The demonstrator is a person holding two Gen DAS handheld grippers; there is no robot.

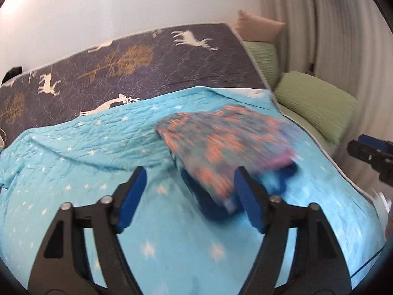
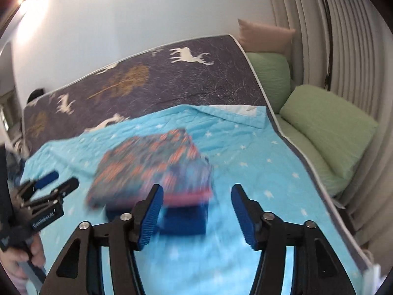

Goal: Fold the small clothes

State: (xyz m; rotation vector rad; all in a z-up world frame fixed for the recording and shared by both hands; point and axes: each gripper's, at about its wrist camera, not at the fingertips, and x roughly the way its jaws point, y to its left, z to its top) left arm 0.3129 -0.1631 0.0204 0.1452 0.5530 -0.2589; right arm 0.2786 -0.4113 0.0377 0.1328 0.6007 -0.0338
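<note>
Now both grippers stand with their jaws apart over the bed, and neither holds anything. From the left wrist view, the left gripper (image 1: pixel 189 179) is spread wide, its blue pads (image 1: pixel 131 198) well apart above the blue quilt (image 1: pixel 73 162); the garment (image 1: pixel 221 145) — a small patterned piece in orange, pink and teal, blurred — lies on the quilt just beyond and to the right of it, its near edge showing behind the right pad but not between the two. A dark blue layer (image 1: pixel 208 204) shows under the garment's near edge; whether it is part of the same piece cannot be told.

From the right wrist view, the right gripper (image 2: pixel 196 196) is also open, though less widely, with bare quilt in the gap. Here the garment sits just beyond and left of the jaws, its pink hem (image 2: pixel 189 198) behind the left pad (image 2: pixel 151 217). The left gripper appears at the far left of this view, gripped by a hand (image 2: pixel 22 258).

Farther off, a dark cover (image 1: pixel 172 61) printed with white deer and gold trees spans the far side of the bed — green pillows (image 1: pixel 316 103) lie to the right against a pale ribbed wall (image 2: pixel 348 49).
</note>
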